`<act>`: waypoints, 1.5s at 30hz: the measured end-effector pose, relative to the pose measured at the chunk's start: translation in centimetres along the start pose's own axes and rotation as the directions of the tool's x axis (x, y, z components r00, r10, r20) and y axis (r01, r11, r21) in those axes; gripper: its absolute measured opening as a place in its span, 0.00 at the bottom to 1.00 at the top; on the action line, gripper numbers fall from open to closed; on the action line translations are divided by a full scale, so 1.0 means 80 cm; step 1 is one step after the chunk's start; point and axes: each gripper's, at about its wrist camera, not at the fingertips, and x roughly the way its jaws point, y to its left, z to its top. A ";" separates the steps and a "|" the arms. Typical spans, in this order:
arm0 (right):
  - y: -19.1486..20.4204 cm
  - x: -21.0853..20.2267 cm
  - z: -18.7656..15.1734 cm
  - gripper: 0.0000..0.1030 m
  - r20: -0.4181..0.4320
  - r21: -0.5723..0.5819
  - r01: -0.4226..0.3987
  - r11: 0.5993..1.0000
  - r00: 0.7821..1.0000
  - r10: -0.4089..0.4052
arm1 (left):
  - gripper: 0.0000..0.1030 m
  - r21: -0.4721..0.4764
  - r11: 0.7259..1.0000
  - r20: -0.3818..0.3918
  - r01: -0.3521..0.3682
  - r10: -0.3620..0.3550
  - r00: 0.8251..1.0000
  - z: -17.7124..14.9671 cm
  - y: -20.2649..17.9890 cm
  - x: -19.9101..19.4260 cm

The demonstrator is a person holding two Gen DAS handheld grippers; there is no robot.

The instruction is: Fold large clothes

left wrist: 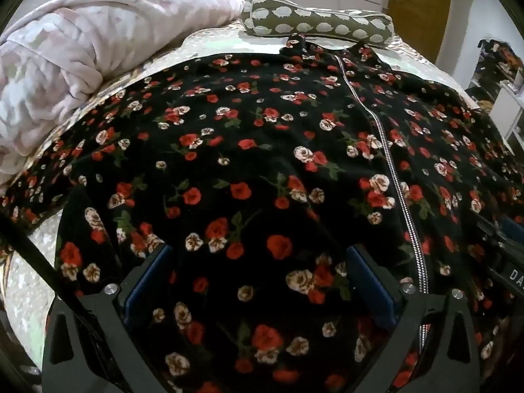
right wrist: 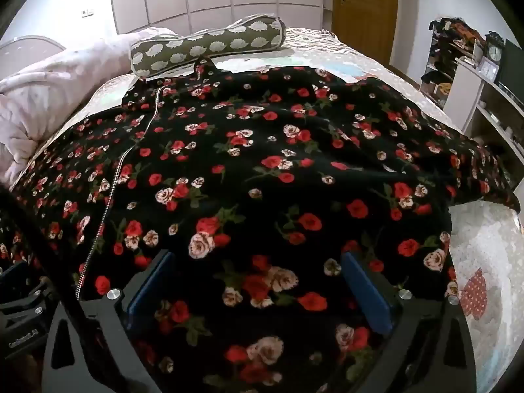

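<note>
Floral robe (left wrist: 262, 150) spread zipper-up across bed (right wrist: 484, 239); hem cut off below frame. Left gripper (left wrist: 258, 281) and right gripper (right wrist: 258, 281) fingers spread apart, possibly resting on the cloth.

A large black robe (left wrist: 249, 150) printed with red and cream roses lies spread flat, front up, over the bed (right wrist: 484, 262). Its silver zipper (left wrist: 386, 163) runs closed from the collar toward the hem. The collar end nearly touches the spotted bolster pillow (right wrist: 209, 46); one sleeve trails toward the bed's edge.
</note>
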 end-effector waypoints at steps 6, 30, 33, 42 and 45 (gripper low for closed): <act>-0.006 -0.003 0.001 1.00 0.003 0.001 -0.007 1.000 1.000 0.007 | 1.00 -0.021 0.997 0.009 -0.070 0.070 0.997 -0.005 0.002 -0.005; -0.004 -0.005 -0.005 1.00 0.019 0.010 -0.044 0.999 0.999 0.044 | 1.00 -0.021 0.994 0.025 -0.106 0.107 0.994 0.003 -0.011 -0.002; -0.004 -0.004 -0.006 1.00 0.023 0.010 -0.044 0.999 0.999 0.044 | 1.00 -0.014 0.993 0.030 -0.119 0.120 0.992 0.001 -0.012 -0.003; 0.001 -0.002 -0.006 1.00 0.014 -0.007 -0.013 1.000 1.000 0.013 | 1.00 -0.037 0.996 0.027 -0.084 0.085 0.996 0.003 -0.003 0.001; 0.001 0.001 -0.004 1.00 0.009 -0.012 -0.016 1.000 1.000 0.016 | 1.00 -0.041 0.996 0.030 -0.076 0.077 0.997 0.005 0.001 0.001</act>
